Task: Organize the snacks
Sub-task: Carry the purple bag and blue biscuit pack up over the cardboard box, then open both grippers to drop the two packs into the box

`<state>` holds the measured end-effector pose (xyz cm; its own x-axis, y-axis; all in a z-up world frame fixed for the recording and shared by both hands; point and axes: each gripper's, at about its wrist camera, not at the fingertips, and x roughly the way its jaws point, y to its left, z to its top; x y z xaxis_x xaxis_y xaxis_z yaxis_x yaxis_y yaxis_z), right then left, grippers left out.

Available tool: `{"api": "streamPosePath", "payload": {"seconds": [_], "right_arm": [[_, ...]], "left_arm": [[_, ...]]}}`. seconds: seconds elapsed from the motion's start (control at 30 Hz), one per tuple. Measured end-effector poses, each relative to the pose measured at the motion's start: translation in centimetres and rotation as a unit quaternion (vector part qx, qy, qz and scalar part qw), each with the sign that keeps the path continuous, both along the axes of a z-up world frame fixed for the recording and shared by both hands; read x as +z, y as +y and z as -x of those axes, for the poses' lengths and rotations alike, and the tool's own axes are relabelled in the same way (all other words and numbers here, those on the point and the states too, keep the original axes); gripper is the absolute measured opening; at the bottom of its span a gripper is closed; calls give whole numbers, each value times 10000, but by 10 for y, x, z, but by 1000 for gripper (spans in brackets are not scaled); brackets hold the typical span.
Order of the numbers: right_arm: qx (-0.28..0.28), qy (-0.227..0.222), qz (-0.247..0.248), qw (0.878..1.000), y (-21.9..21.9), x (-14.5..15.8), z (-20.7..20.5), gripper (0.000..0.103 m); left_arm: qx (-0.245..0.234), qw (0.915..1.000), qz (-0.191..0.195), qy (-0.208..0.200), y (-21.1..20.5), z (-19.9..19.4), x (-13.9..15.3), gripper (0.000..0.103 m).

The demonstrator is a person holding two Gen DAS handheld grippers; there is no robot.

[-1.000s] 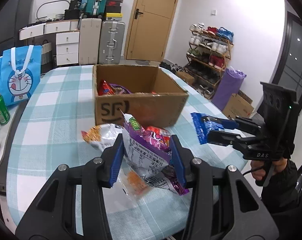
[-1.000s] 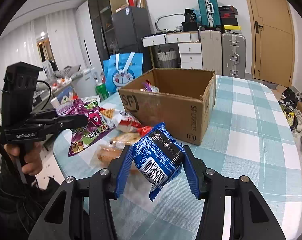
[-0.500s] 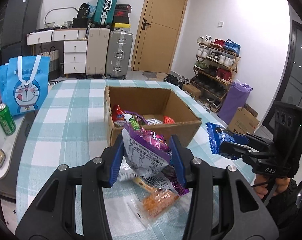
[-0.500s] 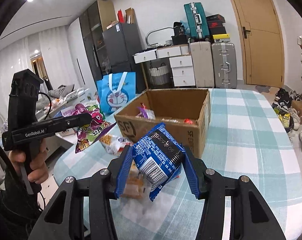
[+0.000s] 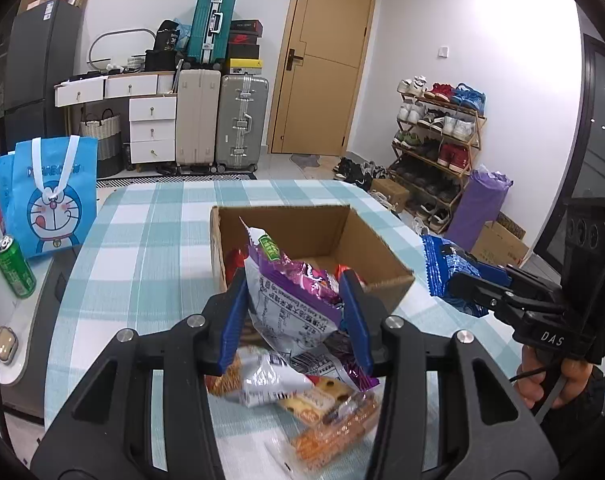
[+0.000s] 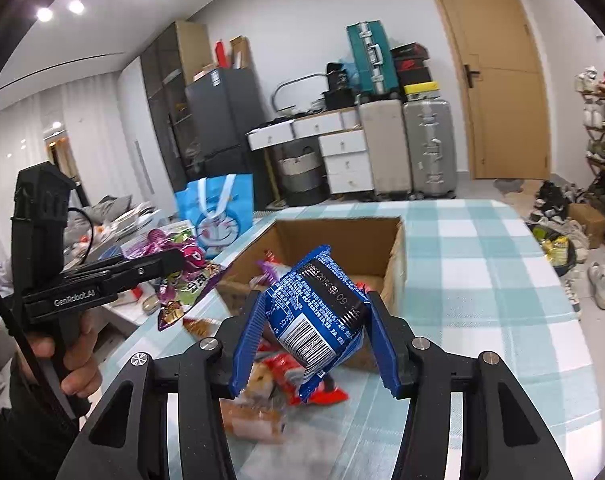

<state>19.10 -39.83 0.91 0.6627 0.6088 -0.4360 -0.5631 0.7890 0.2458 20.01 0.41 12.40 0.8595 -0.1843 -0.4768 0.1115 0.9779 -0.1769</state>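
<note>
The left tongs are clenched on a purple and white snack bag, which stands up between the blue pads with its torn-looking top corner pointing up. The right tongs are clamped on a blue packet, barcode side facing the camera, tilted between the two pads. Both packets are held up off the table, in front of the near edge of the cardboard box.

The box sits open on a table covered with a teal and white checked cloth. Inside it I can make out a few wrappers, red and purple, against the near wall. On the cloth under the left tongs lies a small heap of loose snacks: a silvery bag, an orange-printed one and some clear-wrapped biscuits, blurred at the bottom.

From the right side, a hand grips the handle of the left tongs.

Further out, a blue cartoon tote bag stands at the table's left edge, with a green can just beside it on a lower white surface. Suitcases, white drawers, a wooden door and a shoe rack line the far wall.
</note>
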Motion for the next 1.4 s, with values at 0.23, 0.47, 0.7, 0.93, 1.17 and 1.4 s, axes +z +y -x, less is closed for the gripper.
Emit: {"api": "streamPosePath", "payload": {"seconds": [0.23,0.47,0.7,0.93,1.17,1.4], "right_arm": [[-264,77,0,9996,3,8,-19,51],[-315,24,79,9995,12,16,-35,51],[-370,102,176,9991,20,12,-53,51],[-298,171,135,9993,28,5,-67,51],[-203,322,149,9992,36,-9,-83,51],[-46,668,6,9978,48,-20,-98,51]], "left_arm": [[166,9996,-160,-168,3,-23,15,42],[304,9991,-238,-176,3,-45,19,42],[316,9990,-310,-109,-5,-69,16,42],[278,9988,-397,12,-15,-98,4,42],[328,9984,-432,166,-13,-122,-14,42],[314,9983,-295,397,-6,-144,-35,42]]}}
